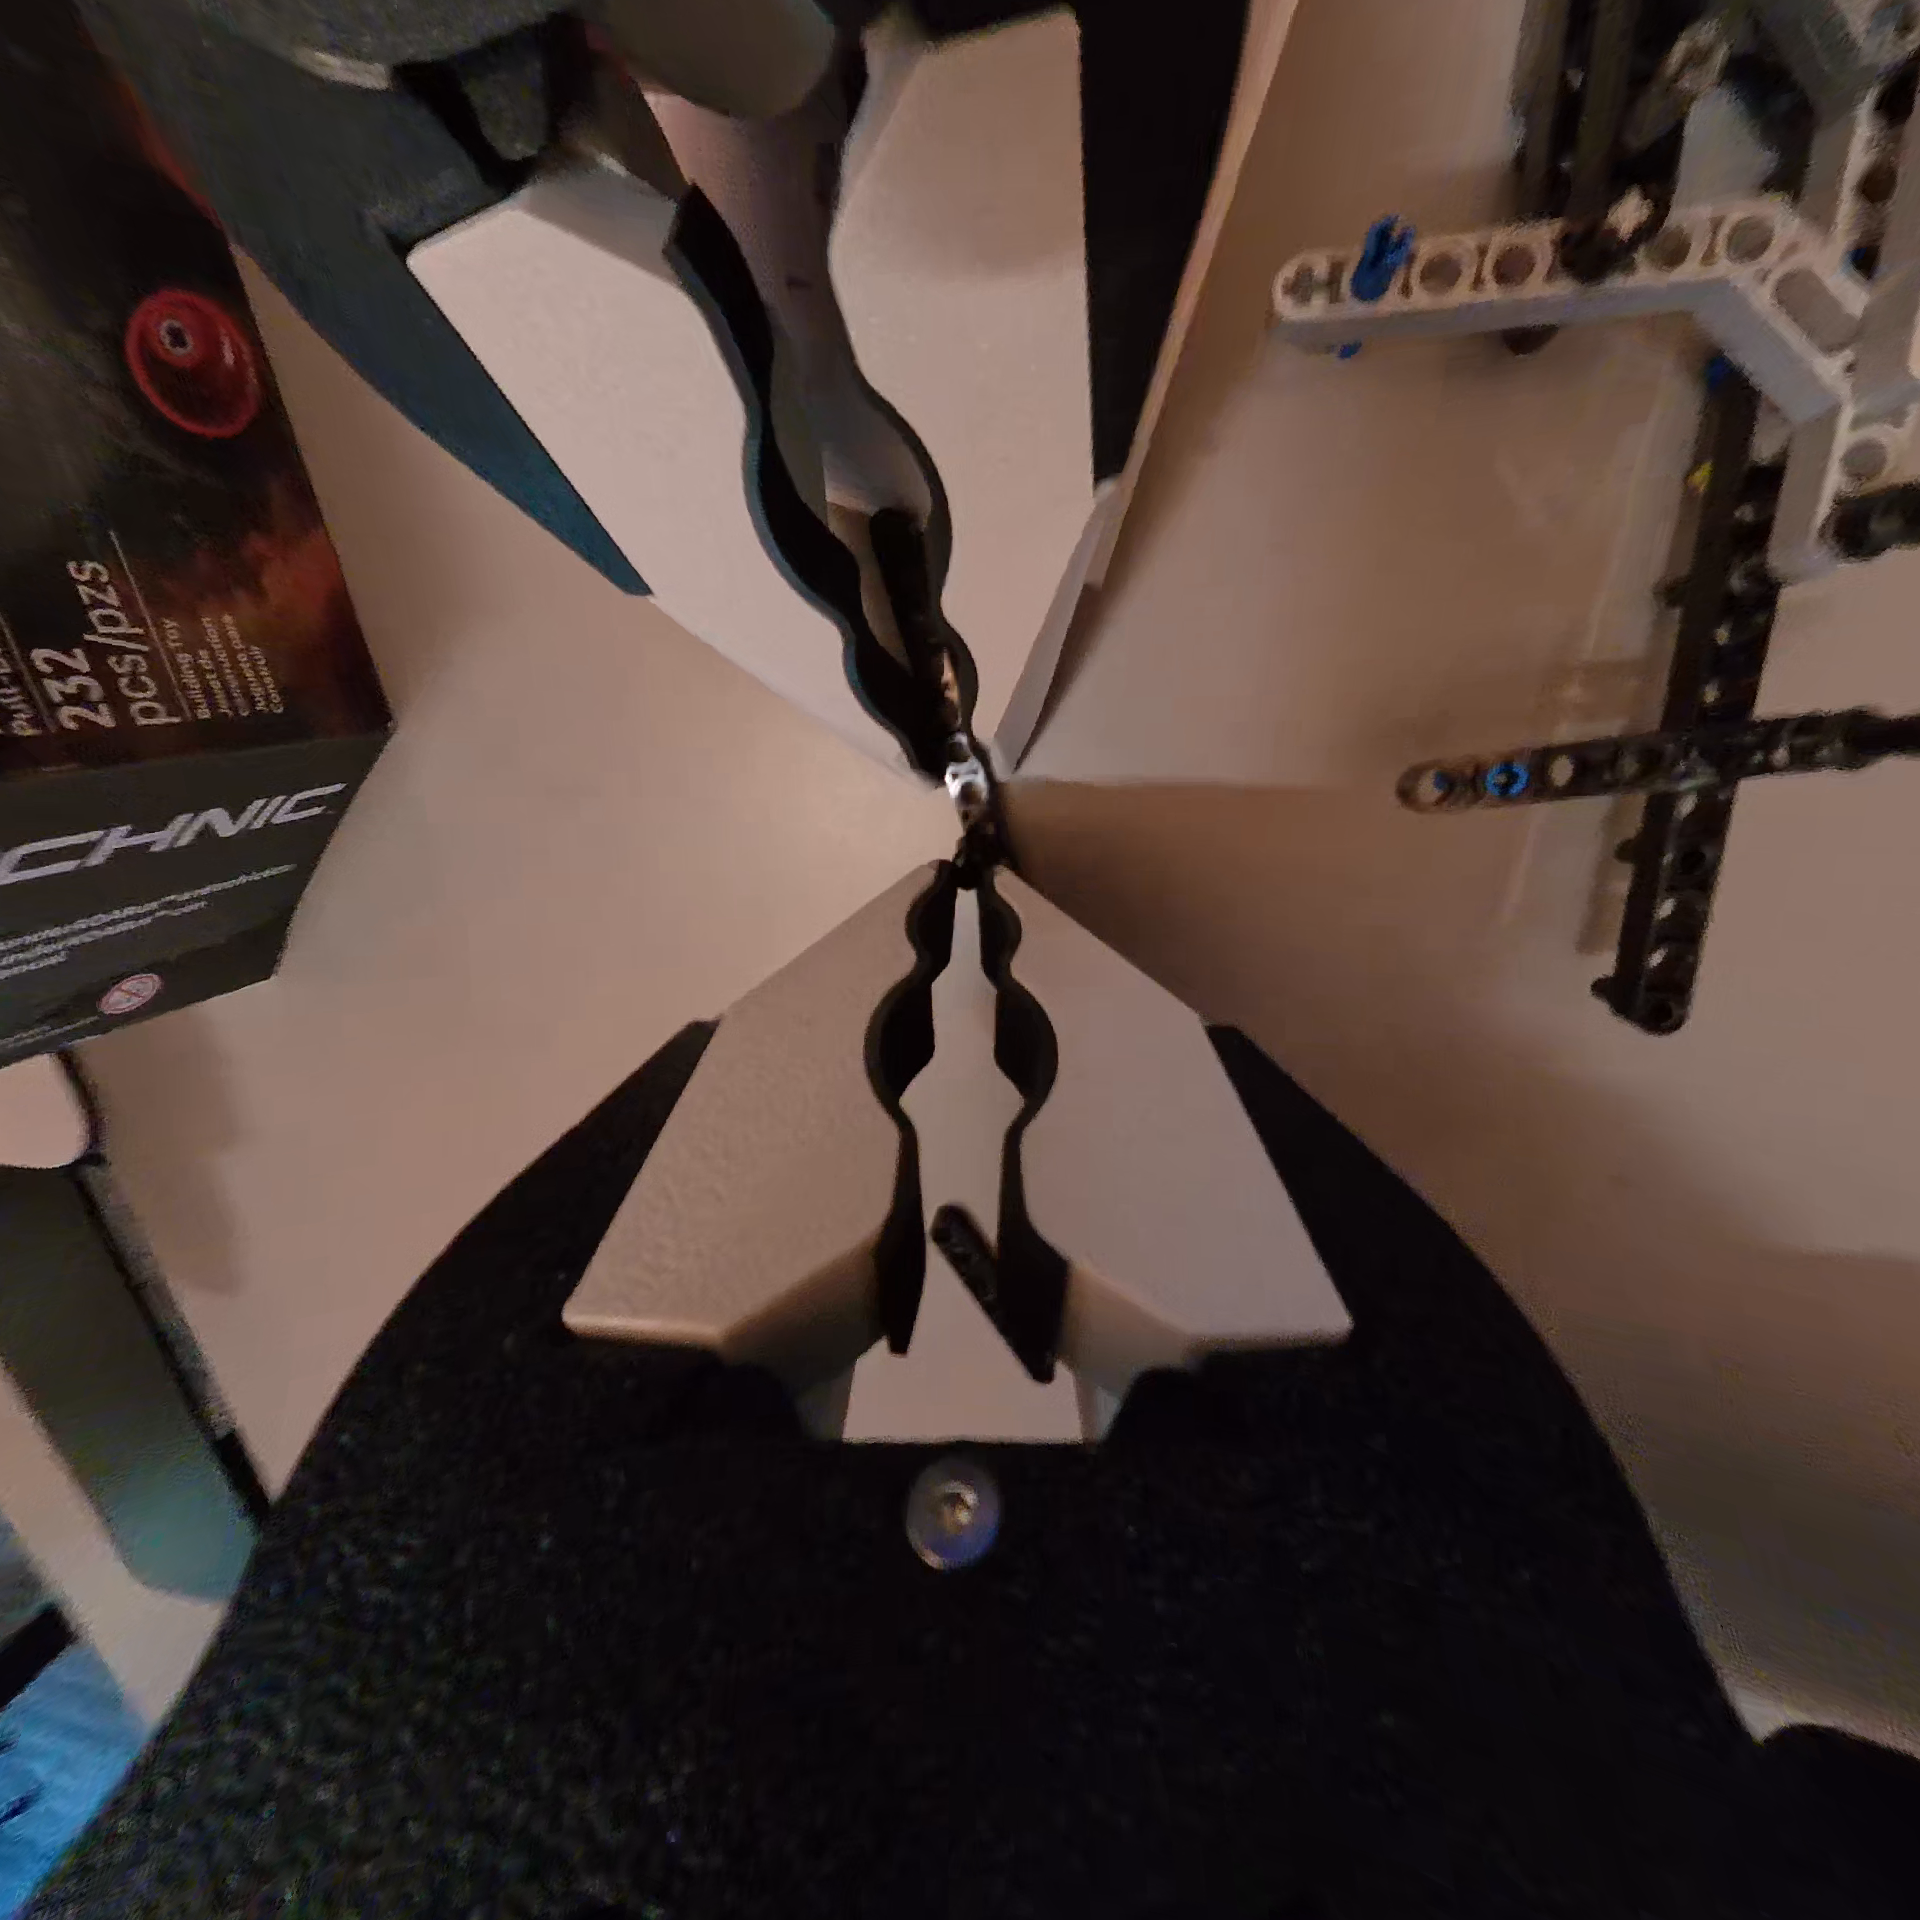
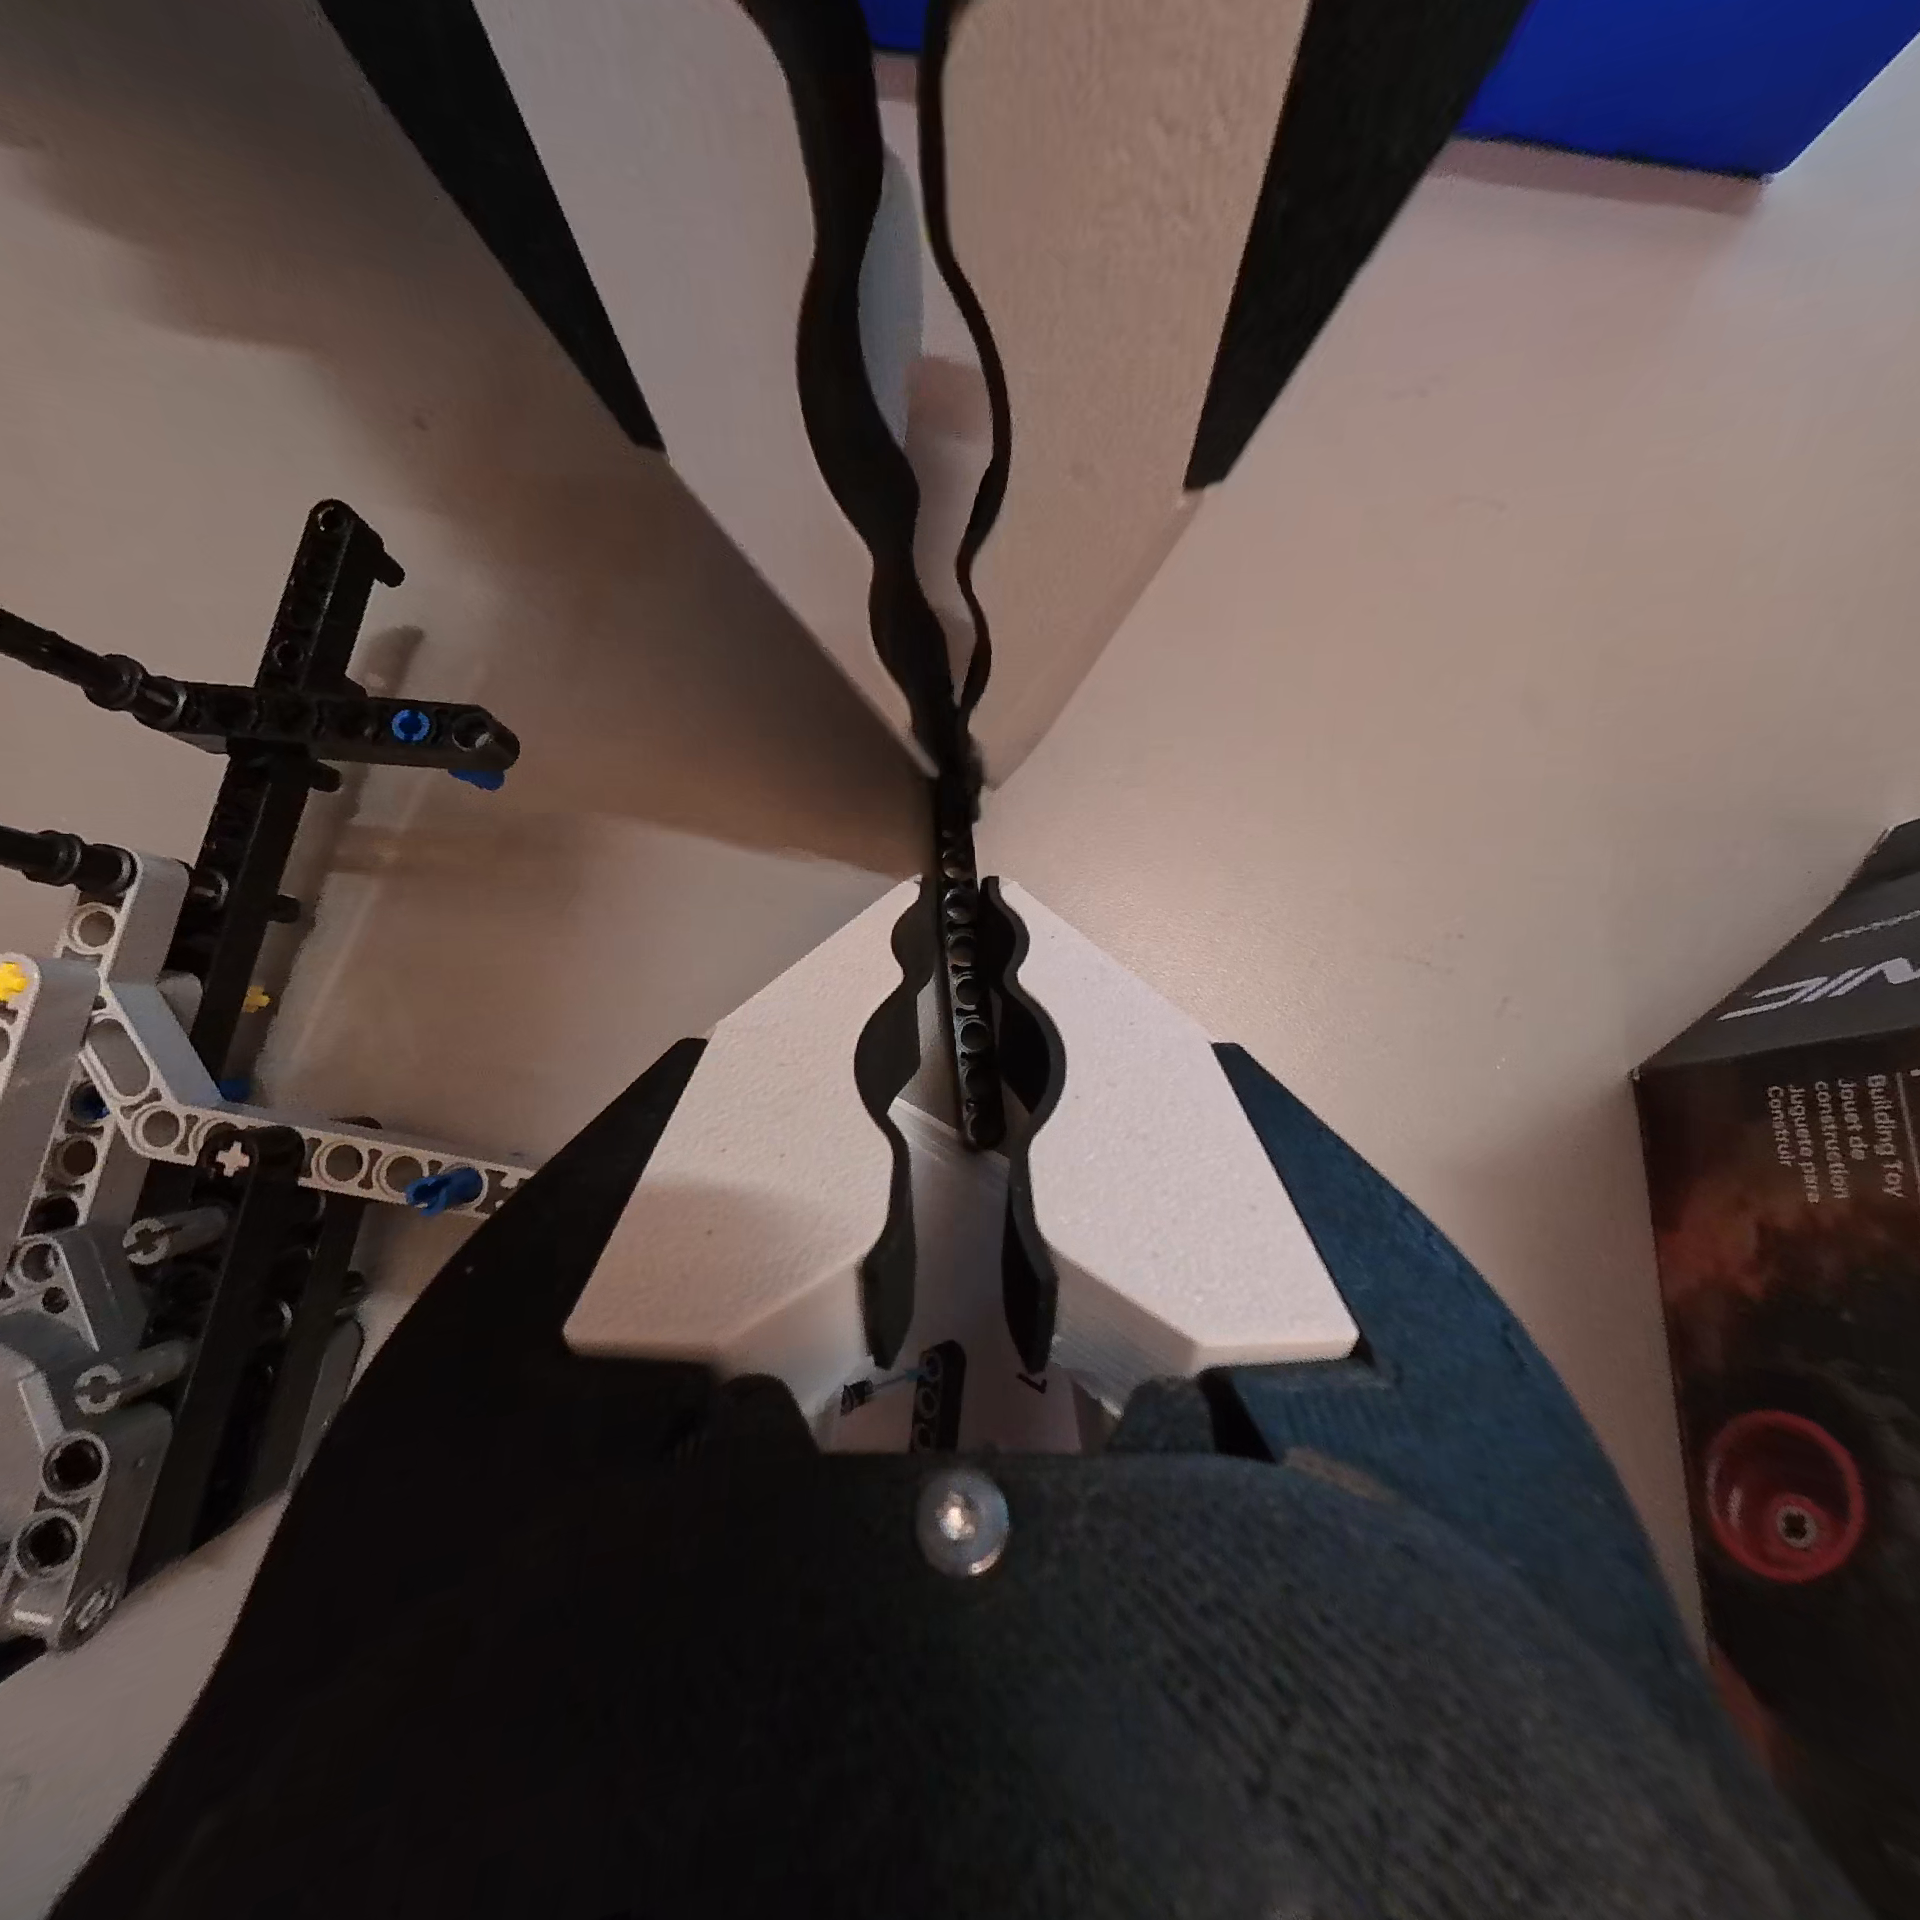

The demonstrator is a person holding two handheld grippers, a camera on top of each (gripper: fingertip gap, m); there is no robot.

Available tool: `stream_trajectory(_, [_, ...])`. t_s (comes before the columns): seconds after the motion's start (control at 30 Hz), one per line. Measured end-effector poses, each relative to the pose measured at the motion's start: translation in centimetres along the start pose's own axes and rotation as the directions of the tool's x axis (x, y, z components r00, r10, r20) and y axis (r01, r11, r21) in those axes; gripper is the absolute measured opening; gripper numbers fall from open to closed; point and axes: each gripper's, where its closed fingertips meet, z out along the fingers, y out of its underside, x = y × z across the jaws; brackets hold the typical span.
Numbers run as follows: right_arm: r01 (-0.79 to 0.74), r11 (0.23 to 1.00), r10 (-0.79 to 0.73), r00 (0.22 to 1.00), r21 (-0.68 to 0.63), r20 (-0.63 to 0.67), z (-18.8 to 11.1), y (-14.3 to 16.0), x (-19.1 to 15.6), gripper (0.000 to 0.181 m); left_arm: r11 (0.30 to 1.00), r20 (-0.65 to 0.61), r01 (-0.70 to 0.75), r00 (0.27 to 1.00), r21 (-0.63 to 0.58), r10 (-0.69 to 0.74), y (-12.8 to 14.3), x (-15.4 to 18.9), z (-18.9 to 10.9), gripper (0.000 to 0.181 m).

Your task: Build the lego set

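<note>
My two grippers meet tip to tip above a pale table. My right gripper (image 2: pixel 961 888) is shut on a long black holed beam (image 2: pixel 968 1018) that lies along its fingers and sticks out forward. In the left wrist view the right gripper (image 1: pixel 951 743) comes in from the top with the beam (image 1: pixel 914 592). My left gripper (image 1: pixel 971 871) is shut on a small grey piece (image 1: pixel 966 781) at its tips, which touches the beam's end. In the right wrist view the left gripper (image 2: pixel 951 753) comes in from the top.
The partly built model of black and light grey beams with blue pins stands beside the grippers (image 1: pixel 1704 748) (image 2: pixel 249 935). The dark set box stands on the other side (image 1: pixel 156 644) (image 2: pixel 1787 1299). A blue object (image 2: pixel 1621 73) lies at the far edge. The grippers are tip to tip, or close to it.
</note>
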Motion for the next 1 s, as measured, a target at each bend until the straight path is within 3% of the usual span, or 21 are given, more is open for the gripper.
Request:
stream_trajectory(0.27, [-0.016,1.000,0.016,1.000,-0.001,0.014,0.01,0.00,-0.01,0.005,0.975,0.009,-0.218,0.976,0.049,0.218,-0.50,0.33,0.08,0.002])
stream_trajectory(0.53, [-0.019,1.000,0.019,1.000,-0.001,0.018,0.01,-0.01,-0.01,0.005,0.832,0.011,-0.554,0.832,-0.026,0.555,-0.24,-0.01,0.03,0.002])
stream_trajectory(0.83, [-0.023,1.000,0.023,1.000,-0.001,0.021,0.01,-0.02,-0.01,0.005,0.673,-0.049,-0.734,0.678,-0.093,0.733,-0.53,0.28,0.22,0.002])
stream_trajectory(1.0, [-0.021,1.000,0.021,1.000,-0.001,0.020,0.00,-0.01,-0.01,0.006,0.653,-0.092,-0.754,0.657,-0.074,0.748,-0.69,0.42,0.37,0.002])
